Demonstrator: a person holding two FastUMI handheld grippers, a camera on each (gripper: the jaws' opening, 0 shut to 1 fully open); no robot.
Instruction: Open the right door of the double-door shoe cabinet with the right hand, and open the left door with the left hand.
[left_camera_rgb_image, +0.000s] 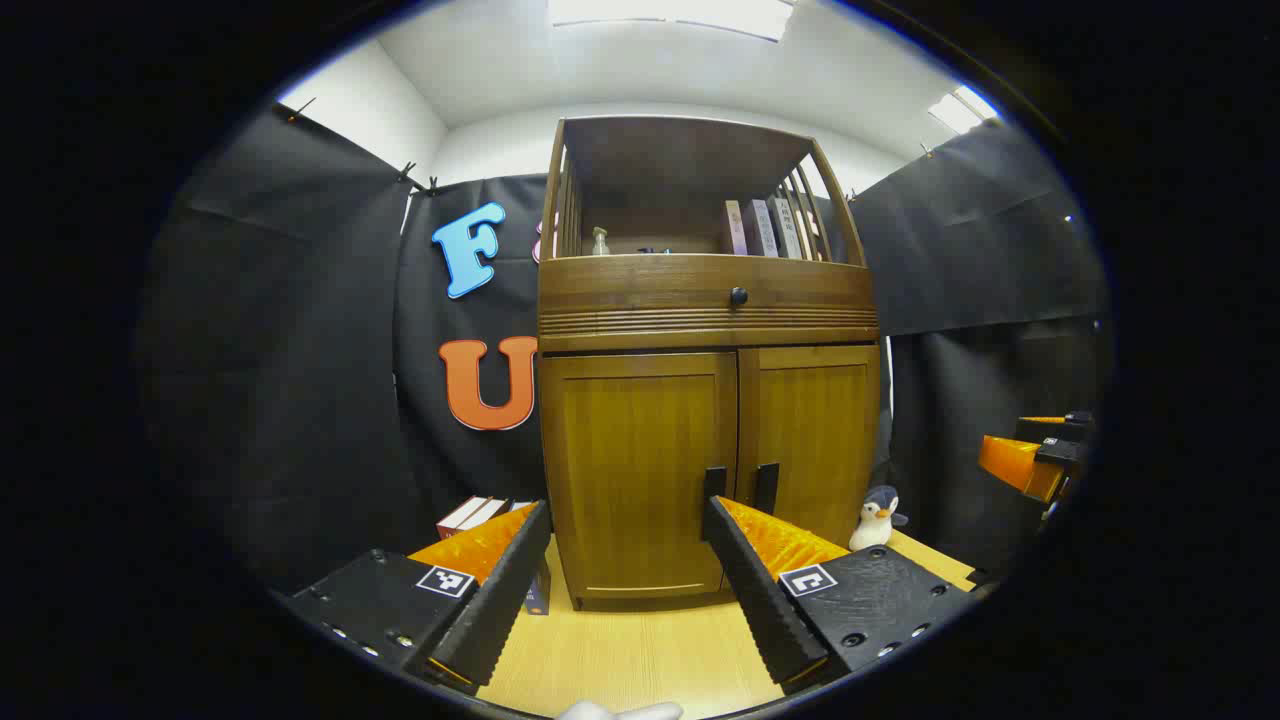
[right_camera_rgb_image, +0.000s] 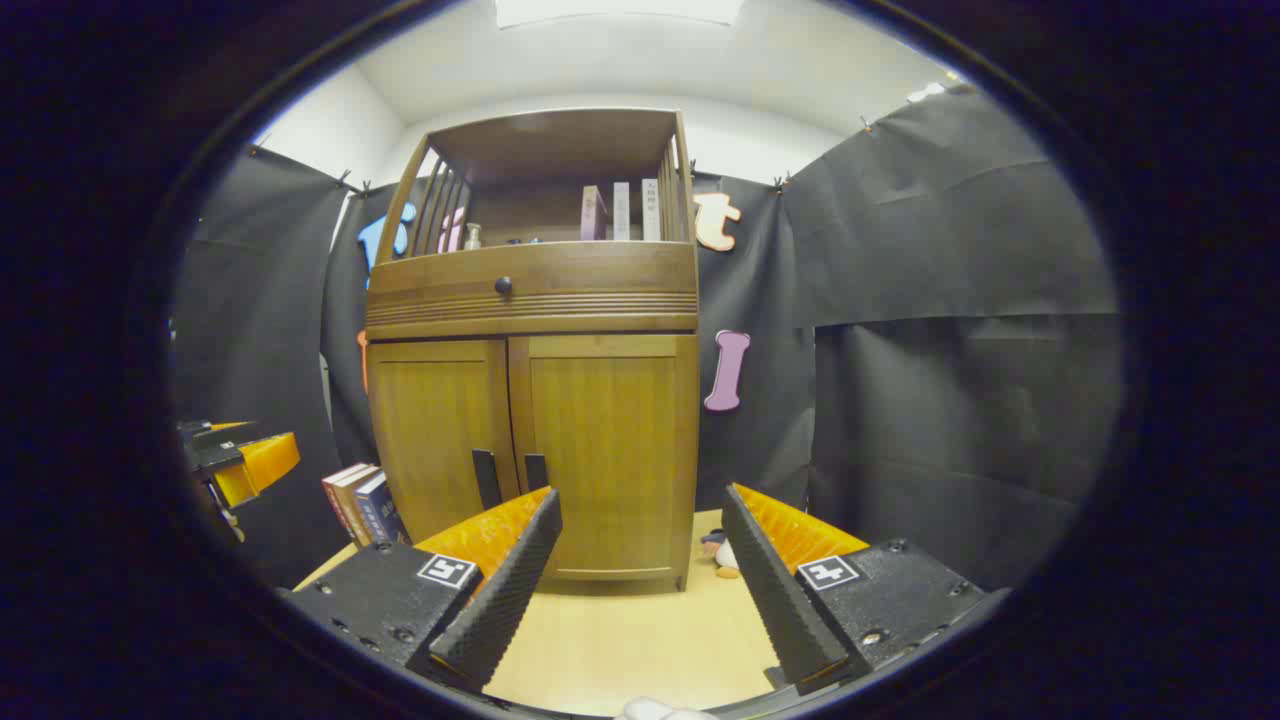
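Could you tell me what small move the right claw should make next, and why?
Probably ease the right claw forward and left toward the right door's handle. Both doors look closed, the claw is open and short of the cabinet, and the handle sits left of its centre.

penguin toy (right_camera_rgb_image: 722, 556) half hidden behind gripper finger, shelf bottle (left_camera_rgb_image: 600, 241) tiny

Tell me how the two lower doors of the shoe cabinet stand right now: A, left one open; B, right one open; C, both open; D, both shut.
D: both the left door and the right door lie flush with the cabinet front, their dark handles side by side at the middle seam, and neither gripper touches them.
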